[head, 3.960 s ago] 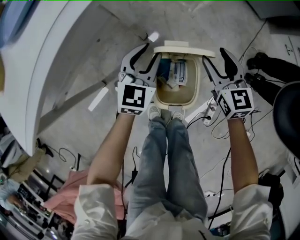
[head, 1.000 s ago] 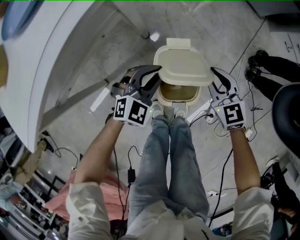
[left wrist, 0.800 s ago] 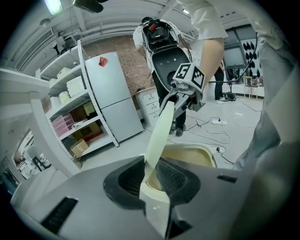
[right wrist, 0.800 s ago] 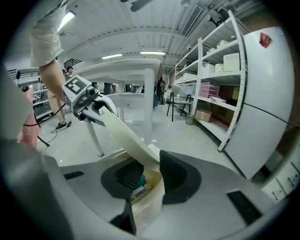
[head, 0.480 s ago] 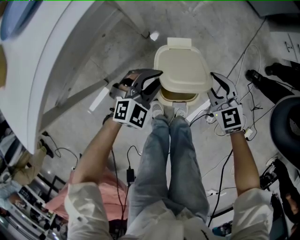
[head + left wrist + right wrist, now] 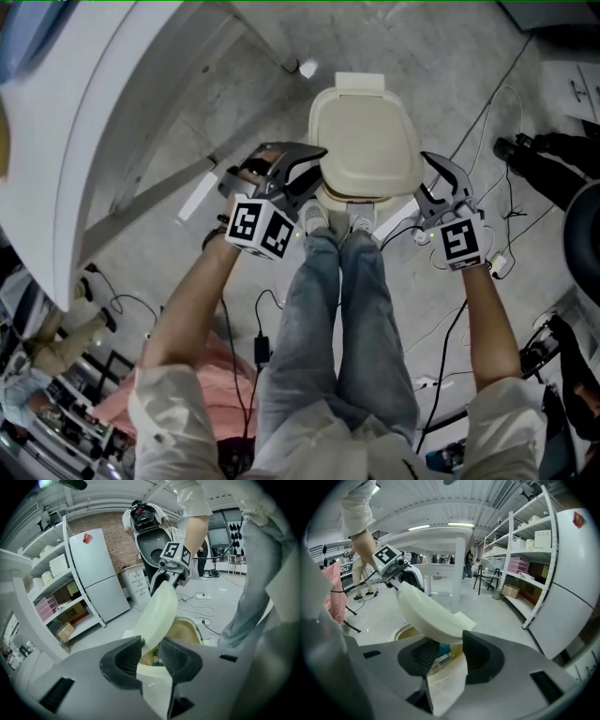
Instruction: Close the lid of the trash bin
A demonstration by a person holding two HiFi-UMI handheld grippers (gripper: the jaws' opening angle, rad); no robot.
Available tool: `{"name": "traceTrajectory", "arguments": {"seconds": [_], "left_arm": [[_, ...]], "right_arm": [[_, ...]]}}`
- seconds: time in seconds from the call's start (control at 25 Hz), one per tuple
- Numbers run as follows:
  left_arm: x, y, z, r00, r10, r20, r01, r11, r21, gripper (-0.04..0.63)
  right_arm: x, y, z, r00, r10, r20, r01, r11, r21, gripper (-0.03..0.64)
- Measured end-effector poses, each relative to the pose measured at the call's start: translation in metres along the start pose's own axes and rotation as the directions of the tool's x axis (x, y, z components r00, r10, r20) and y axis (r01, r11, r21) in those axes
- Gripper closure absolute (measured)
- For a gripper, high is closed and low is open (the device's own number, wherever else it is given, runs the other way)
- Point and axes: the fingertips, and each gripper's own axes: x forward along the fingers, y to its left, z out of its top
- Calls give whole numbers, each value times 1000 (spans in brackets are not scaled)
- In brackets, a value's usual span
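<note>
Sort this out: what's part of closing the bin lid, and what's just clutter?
Job: cream plastic trash bin; its cream hinged lid, not yet shut; left gripper and right gripper, jaws just been opening, lid rim between the left pair, at the right pair's tips.
Lying about: white power strip; black floor cable; pink cloth; large white table; grey fridge.

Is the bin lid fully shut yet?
Not yet: it is only partly down. In both gripper views the lid stands tilted above the trash bin, leaving a gap that shows rubbish inside.
</note>
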Motion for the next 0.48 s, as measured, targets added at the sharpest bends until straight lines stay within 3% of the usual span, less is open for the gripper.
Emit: {"name": "traceTrajectory", "arguments": {"seconds": [0.48], "left_arm": [[6,-29,-13,992,-112,-60,117,990,81,434]], "right_arm": [[4,21,-27,986,78,-150,-114,962,-246,411]]}}
